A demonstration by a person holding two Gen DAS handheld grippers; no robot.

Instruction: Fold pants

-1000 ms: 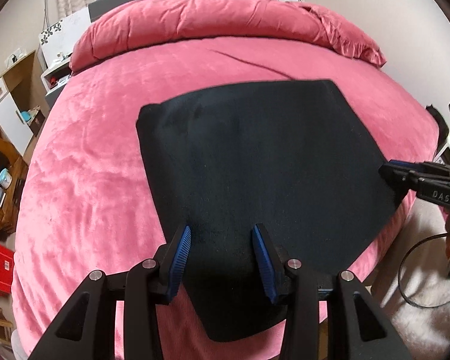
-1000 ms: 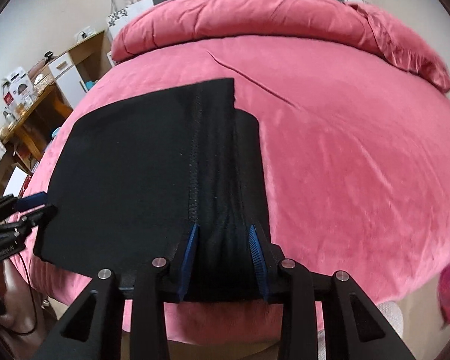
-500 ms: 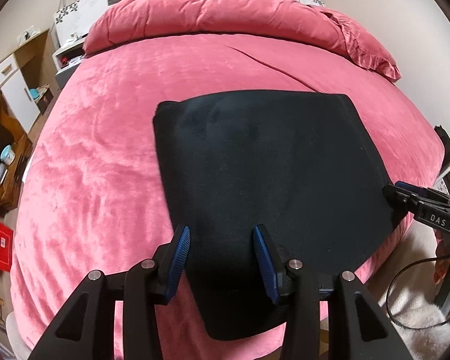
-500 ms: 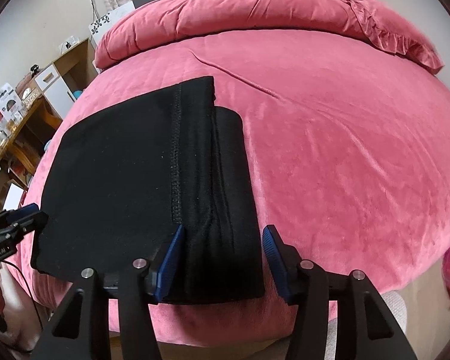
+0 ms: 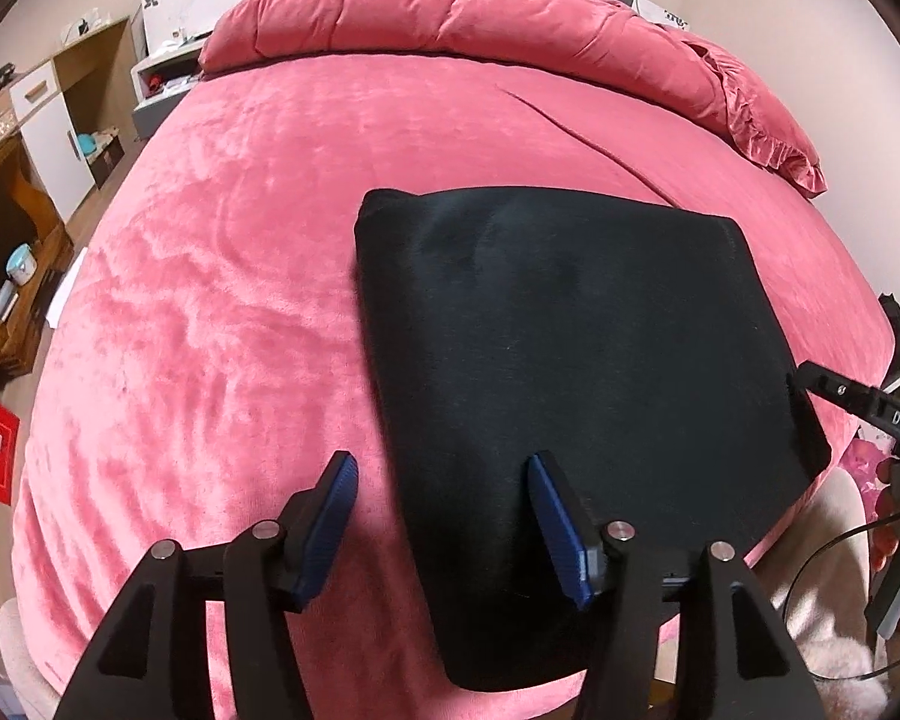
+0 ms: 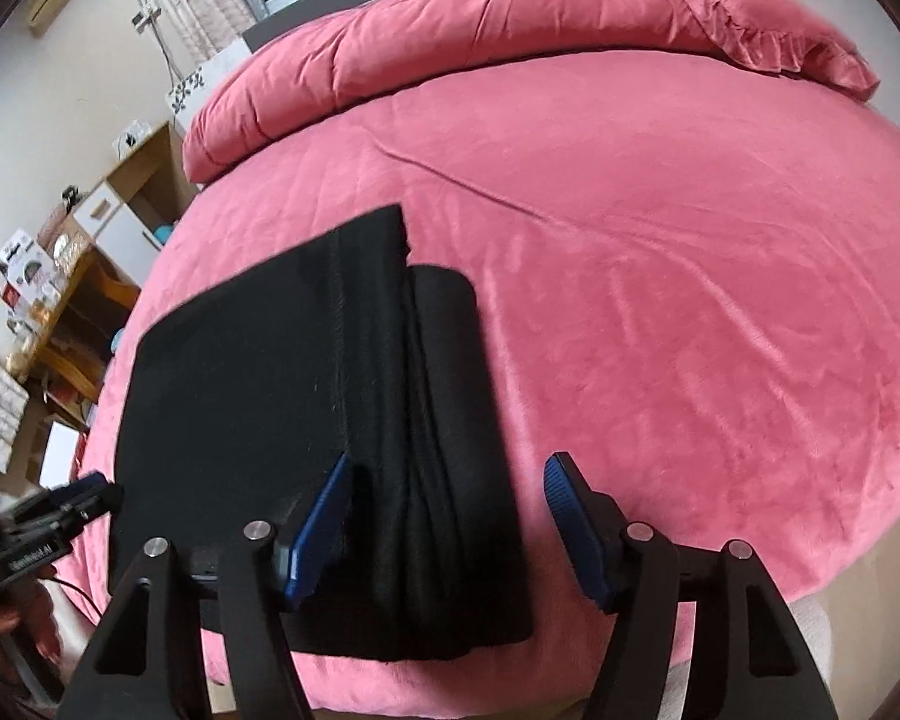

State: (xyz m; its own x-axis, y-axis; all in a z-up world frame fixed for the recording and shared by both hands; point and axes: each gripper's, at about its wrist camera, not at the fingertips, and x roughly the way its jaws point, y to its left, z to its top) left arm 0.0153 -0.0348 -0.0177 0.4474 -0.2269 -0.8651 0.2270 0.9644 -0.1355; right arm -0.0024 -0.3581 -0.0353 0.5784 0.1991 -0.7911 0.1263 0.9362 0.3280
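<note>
Folded black pants [image 5: 576, 372] lie flat near the foot edge of a pink bed [image 5: 210, 300]. At the pants' left corner the left gripper [image 5: 441, 525] hovers wide open, holding nothing; at their right edge the right gripper [image 6: 447, 531] also gapes, empty, with a rolled duvet [image 6: 450, 36] beyond.
</note>
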